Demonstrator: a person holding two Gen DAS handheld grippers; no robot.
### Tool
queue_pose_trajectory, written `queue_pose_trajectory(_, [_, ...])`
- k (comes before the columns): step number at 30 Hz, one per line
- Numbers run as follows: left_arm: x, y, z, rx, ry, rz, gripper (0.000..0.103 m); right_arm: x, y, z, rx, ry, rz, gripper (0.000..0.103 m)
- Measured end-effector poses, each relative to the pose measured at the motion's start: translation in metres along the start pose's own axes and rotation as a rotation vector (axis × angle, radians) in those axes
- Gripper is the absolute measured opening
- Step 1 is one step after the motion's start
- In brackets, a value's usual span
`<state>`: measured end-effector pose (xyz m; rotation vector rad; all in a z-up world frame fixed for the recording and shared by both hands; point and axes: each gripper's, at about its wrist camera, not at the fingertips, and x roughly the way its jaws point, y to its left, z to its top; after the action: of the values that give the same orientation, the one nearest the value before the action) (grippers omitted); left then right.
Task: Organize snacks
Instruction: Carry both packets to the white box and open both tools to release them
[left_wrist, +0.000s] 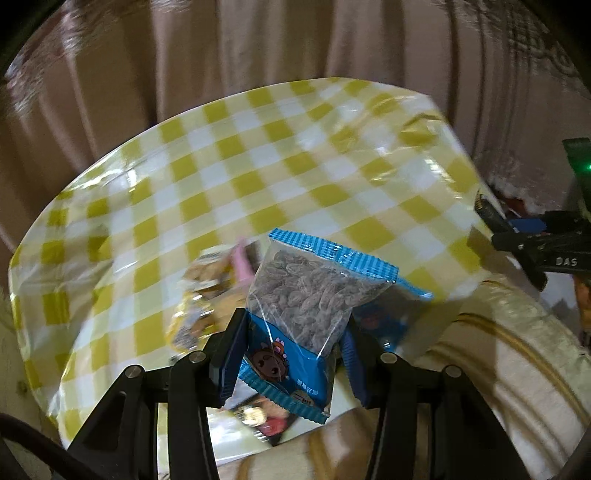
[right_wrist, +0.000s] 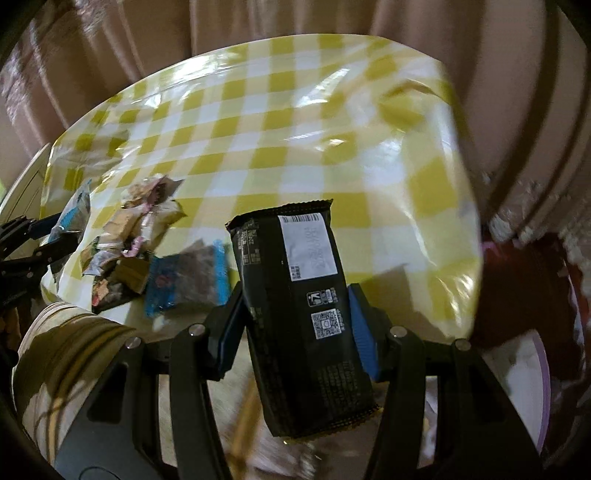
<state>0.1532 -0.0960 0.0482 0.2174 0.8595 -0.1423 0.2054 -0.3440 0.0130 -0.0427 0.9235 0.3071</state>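
Sorting appears partly done: a loose heap of snack packets (right_wrist: 125, 240) and a second blue packet (right_wrist: 184, 284) remain at the left of the checked tablecloth (right_wrist: 295, 140). The left gripper (left_wrist: 291, 343) is clamped on a blue seed packet (left_wrist: 310, 291), lifted at lower centre. The right gripper (right_wrist: 295, 317) is clamped on a black snack bar (right_wrist: 299, 310), raised, pointing forward over the table's near edge.

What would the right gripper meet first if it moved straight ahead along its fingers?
Probably the checked tablecloth: the right gripper, shut on the black packet, points over bare cloth. Depth is unclear.
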Motion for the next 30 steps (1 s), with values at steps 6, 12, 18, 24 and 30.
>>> queue_pose_trajectory(6, [0.004,-0.058,0.019,0.099,-0.009,-0.105,0.049,-0.019,-0.047,-0.023,0.109,0.009,-0.068,0.057])
queue_pose_trajectory(12, [0.008,-0.118,0.038,0.186,-0.010,-0.225,0.049,-0.036,-0.091,-0.049,0.194,0.029,-0.143,0.057])
queue_pose_trajectory(18, [0.013,-0.176,0.051,0.263,0.011,-0.363,0.049,-0.037,-0.125,-0.077,0.269,0.077,-0.229,0.057])
queue_pose_trajectory(24, [0.024,-0.229,0.059,0.323,0.078,-0.496,0.049,-0.033,-0.152,-0.106,0.339,0.128,-0.274,0.057])
queue_pose_trajectory(30, [0.042,-0.275,0.056,0.388,0.186,-0.581,0.049,-0.028,-0.167,-0.119,0.389,0.163,-0.289,0.057])
